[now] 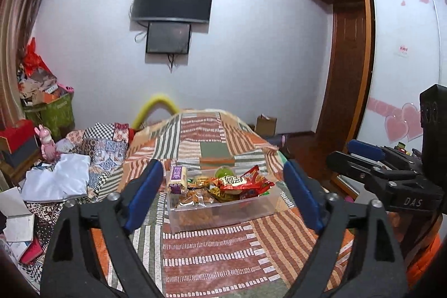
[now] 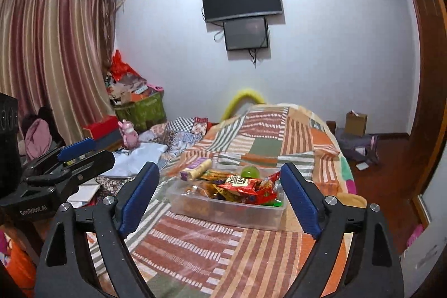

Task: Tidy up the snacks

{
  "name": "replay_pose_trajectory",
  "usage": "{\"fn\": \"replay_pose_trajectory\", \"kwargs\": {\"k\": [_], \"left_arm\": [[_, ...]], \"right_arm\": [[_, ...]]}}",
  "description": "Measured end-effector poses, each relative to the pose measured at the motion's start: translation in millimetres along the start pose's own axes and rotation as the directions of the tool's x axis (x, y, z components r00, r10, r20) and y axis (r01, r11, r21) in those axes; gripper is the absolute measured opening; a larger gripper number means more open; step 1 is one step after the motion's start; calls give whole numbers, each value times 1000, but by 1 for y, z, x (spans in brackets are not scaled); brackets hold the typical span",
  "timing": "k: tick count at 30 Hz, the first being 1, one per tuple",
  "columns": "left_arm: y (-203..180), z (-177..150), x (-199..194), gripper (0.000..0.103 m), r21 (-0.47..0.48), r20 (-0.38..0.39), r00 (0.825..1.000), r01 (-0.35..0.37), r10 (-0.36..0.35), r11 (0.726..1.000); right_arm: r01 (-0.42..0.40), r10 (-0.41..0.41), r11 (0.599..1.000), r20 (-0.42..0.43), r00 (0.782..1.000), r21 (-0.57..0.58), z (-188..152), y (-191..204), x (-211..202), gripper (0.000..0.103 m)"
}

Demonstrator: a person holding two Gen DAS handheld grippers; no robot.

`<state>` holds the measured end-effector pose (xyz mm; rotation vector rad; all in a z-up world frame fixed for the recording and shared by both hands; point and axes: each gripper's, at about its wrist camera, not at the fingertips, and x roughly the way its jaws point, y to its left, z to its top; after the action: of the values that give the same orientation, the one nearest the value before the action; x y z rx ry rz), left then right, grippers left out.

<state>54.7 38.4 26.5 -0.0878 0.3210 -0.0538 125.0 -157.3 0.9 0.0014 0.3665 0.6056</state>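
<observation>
striped patchwork blanket (image 1: 212, 250); red snack packet (image 1: 245, 182)

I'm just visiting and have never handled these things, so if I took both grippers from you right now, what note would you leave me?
Left gripper: open, empty, held above the bed and aimed at the box.
Right gripper: open, empty, alongside it, also facing the box.
Snacks: heaped in the clear plastic box on the striped bedspread. A red packet lies on top, a purple-wrapped cracker pack leans at the box's far left corner, and a green round item sits at the back.
Done: the snacks in view are in the box, though in a loose pile.
Left: probably tidying the pile; nothing is gripped yet.
</observation>
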Motion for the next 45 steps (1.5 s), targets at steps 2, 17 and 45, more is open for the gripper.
{"fn": "replay_pose_trajectory", "kwargs": {"k": [2, 17, 45], "left_arm": [[-1, -1, -6, 94, 0, 10, 1000, 0, 0, 1000], [-2, -7, -16, 99, -22, 30, 1000, 5, -5, 1000], [-7, -14, -3, 99, -13, -10, 1000, 19, -19, 1000]], "right_arm": [[4, -4, 1000, 14, 1000, -10, -2, 3, -5, 93], [8, -8, 1000, 50, 999, 3, -10, 3, -16, 101], [-4, 4, 1000, 33, 999, 22, -12, -3, -14, 101]]}}
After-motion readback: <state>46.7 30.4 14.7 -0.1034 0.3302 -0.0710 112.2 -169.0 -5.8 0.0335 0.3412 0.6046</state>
